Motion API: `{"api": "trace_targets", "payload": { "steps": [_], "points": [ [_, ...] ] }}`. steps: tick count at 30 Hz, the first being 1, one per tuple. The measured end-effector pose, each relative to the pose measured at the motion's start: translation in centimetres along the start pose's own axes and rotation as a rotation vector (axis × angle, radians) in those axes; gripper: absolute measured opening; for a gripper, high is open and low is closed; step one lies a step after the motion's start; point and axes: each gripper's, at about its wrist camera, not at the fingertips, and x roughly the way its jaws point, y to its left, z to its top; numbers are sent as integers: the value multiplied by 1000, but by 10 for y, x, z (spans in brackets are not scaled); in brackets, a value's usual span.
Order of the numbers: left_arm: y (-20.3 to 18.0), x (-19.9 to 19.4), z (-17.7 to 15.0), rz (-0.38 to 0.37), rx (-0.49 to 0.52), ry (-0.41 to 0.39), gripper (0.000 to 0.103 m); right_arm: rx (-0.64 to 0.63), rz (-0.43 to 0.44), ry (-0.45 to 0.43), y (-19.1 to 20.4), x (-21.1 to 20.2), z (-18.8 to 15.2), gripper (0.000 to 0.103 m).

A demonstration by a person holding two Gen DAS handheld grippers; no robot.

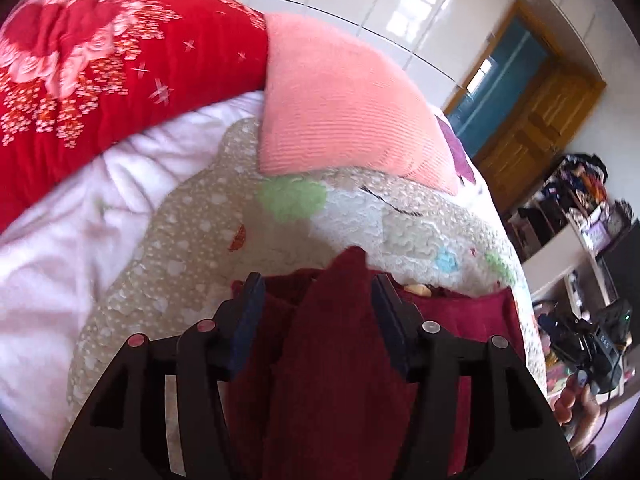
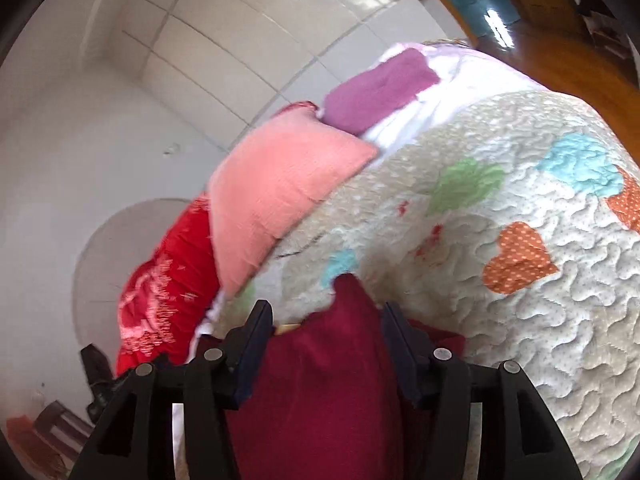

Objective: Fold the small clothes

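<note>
Bunching between both grippers' fingers (image 1: 256, 304) (image 2: 260, 328), the maroon garment (image 1: 336, 344) (image 2: 328, 380) hides their grip.

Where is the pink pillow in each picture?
Left wrist view: the pink pillow sits top middle, leaning on the red blanket to its left.
Right wrist view: the pink pillow is left of centre, above the red blanket, beside a purple cloth.
Shared landmark: the quilt under the pillow.
</note>
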Motion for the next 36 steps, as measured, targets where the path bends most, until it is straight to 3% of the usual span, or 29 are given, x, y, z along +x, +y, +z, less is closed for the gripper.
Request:
{"api": "trace_targets", "payload": {
  "steps": [2,4,6,11,17,23,30,36],
  "points": [
    [-7,11,-3,2,6,17,57,-84,-21,38,16,6,-5,53],
    [-14,27,-7,33,19,50,57,-194,-78,95,34,23,-11,42],
    [-17,49,-10,115,29,99,57,-263,-136,135,43,44,-17,41],
    [2,83,-9,211,-36,133,57,-268,-314,138,20,82,-13,41],
    [14,100,-12,229,-61,129,57,-295,-421,179,2,113,-13,41],
    [2,85,-17,254,2,110,57,-328,-402,169,22,84,-20,41],
    [-15,57,-25,274,69,67,57,-443,-347,171,65,30,-61,43],
    [-24,32,-40,269,102,37,57,-457,-355,180,69,2,-89,44]
  ]
}}
